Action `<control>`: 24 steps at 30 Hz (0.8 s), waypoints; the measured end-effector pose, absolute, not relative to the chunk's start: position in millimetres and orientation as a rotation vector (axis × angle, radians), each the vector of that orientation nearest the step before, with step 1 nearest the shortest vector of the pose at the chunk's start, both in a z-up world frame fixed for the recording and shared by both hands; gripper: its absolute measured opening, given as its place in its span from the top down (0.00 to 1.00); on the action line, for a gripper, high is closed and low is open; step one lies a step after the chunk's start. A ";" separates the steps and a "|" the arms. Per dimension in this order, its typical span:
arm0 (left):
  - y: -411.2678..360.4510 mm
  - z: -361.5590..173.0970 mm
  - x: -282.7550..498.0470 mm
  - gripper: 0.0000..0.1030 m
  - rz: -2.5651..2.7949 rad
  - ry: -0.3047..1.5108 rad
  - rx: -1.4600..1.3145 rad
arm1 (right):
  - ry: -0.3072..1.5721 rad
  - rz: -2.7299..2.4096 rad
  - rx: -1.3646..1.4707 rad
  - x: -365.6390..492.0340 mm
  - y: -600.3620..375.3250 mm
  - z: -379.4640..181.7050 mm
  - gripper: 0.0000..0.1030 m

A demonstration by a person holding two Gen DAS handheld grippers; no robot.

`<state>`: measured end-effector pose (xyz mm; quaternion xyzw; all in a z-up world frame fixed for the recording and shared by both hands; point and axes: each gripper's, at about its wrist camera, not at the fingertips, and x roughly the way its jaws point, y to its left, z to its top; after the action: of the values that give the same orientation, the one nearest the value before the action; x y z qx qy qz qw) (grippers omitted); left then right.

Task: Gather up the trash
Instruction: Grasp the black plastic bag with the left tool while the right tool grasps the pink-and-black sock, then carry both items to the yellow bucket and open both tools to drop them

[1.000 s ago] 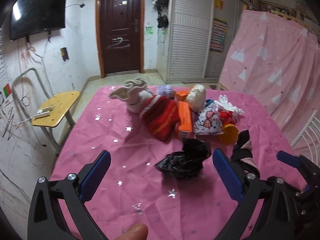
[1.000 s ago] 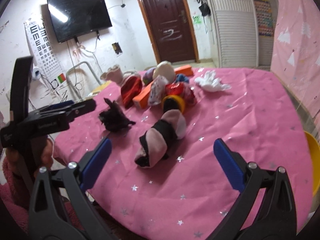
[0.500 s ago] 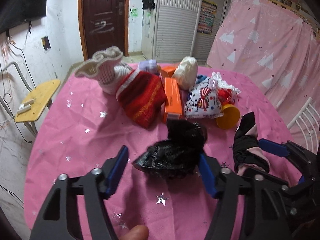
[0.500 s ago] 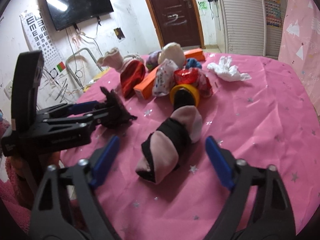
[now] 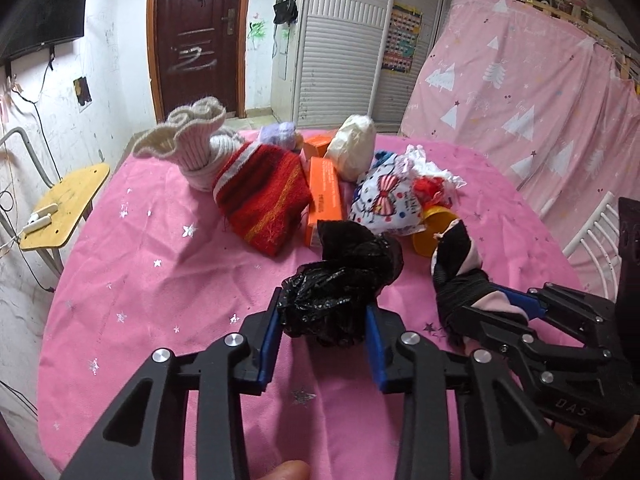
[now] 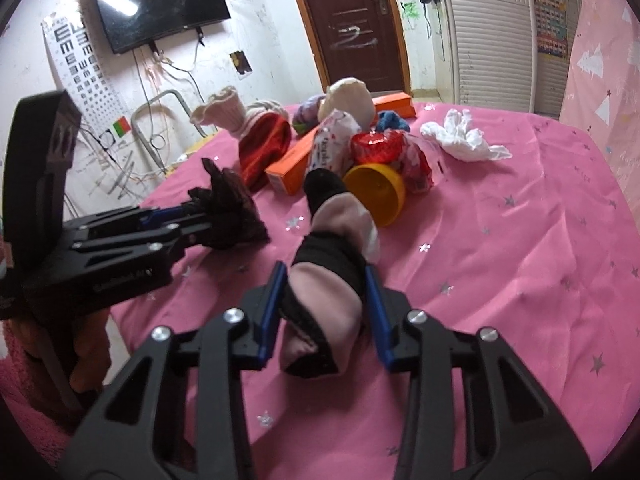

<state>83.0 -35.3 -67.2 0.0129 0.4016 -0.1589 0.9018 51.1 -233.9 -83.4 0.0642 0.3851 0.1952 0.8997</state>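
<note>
Both grippers are loaded: left gripper (image 5: 322,326) has its jaws clamped on the crumpled black plastic bag (image 5: 340,280), right gripper (image 6: 324,308) has jaws closed round the pink-and-black sock roll (image 6: 332,276), w/ its long axis running straight out ahead, along the fingers. Both bundles sit at the near edge of the pink-covered desk (image 6: 520,240), side by side, bag on the left. Rest of the pile, orange box (image 5: 326,196), yellow cup (image 6: 376,192), white tissue (image 6: 464,140), lies further back, right side nearer to it
</note>
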 end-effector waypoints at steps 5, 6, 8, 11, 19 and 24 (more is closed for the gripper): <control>-42.8 -53.6 77.2 0.72 -0.311 0.797 0.055 | 0.763 0.403 0.155 47.0 -243.2 -74.3 0.64; -45.2 -50.5 76.5 0.72 -0.309 0.792 0.059 | 0.756 0.401 0.160 46.0 -246.3 -72.7 0.64; -50.0 -44.8 75.1 0.72 -0.309 0.784 0.067 | 0.742 0.393 0.177 43.9 -254.7 -69.2 0.64; -60.4 -35.9 74.5 0.72 -0.319 0.768 0.085 | 0.714 0.370 0.199 41.1 -270.8 -62.8 0.64; -108.0 -9.9 74.0 0.72 -0.380 0.718 0.128 | 0.620 0.259 0.244 30.9 -328.3 -39.6 0.64; -146.4 0.0 72.3 0.72 -0.422 0.700 0.167 | 0.560 0.183 0.248 21.4 -363.1 -25.9 0.64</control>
<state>72.3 -146.4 0.0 0.0810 0.3398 -0.2052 0.9143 21.4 -363.1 -25.9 0.1220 0.2753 0.0901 0.9493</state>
